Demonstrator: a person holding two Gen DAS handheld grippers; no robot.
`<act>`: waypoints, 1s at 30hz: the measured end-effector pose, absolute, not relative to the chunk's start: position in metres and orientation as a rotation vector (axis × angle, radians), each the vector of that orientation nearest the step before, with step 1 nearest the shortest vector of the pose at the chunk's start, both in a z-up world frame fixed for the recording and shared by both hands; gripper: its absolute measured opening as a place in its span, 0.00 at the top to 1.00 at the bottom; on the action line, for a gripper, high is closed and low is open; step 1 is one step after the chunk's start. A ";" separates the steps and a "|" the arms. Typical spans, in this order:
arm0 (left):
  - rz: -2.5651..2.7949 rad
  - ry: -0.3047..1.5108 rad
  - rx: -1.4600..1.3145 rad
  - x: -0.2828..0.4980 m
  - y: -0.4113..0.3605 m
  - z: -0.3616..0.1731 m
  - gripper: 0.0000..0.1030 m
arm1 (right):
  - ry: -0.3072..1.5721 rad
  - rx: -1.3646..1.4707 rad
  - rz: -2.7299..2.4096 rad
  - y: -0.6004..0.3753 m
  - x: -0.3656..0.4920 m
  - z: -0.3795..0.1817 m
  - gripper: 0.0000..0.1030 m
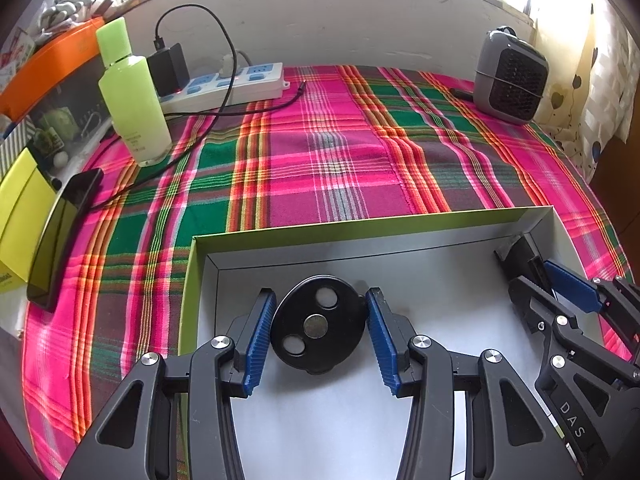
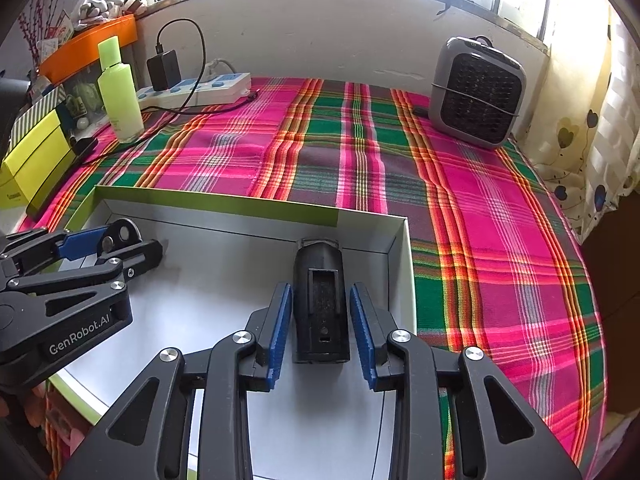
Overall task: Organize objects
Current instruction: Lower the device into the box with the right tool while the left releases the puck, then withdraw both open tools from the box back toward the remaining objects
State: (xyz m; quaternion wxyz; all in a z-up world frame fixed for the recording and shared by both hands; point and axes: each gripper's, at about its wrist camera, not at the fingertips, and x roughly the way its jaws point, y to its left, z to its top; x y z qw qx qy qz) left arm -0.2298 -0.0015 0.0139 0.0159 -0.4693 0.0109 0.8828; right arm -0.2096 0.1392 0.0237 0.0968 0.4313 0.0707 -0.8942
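Observation:
A shallow white box with a green rim (image 1: pixel 360 222) (image 2: pixel 224 204) lies on the plaid cloth. My left gripper (image 1: pixel 320 300) is inside it, its blue pads on either side of a black round disc with three metal spots (image 1: pixel 318 326); small gaps show, so the jaws stand open. The disc rests on the box floor and shows in the right wrist view (image 2: pixel 120 234). My right gripper (image 2: pixel 318 292) is at the box's right side, open around a black block-shaped part (image 2: pixel 320 304) with slim gaps. That part shows in the left wrist view (image 1: pixel 520 256).
A green bottle (image 1: pixel 132 92), a white power strip (image 1: pixel 224 84) with a black charger and cable, and a dark phone (image 1: pixel 60 236) stand at the left. A grey fan (image 2: pixel 476 94) stands at the back right. Yellow boxes (image 2: pixel 36 160) sit at the left edge.

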 end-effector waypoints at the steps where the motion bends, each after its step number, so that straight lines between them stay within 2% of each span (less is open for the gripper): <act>1: 2.745 0.030 -1.460 -0.229 -0.002 0.014 0.56 | 0.206 1.274 -2.648 0.139 -0.209 0.025 0.63; 4: 2.743 0.010 -1.455 -0.225 -0.004 0.015 0.56 | 0.205 1.262 -2.649 0.139 -0.208 0.026 0.59; 30: 2.817 -0.058 -1.342 -0.171 -0.013 0.043 0.53 | 0.125 1.164 -2.672 0.141 -0.165 0.050 0.59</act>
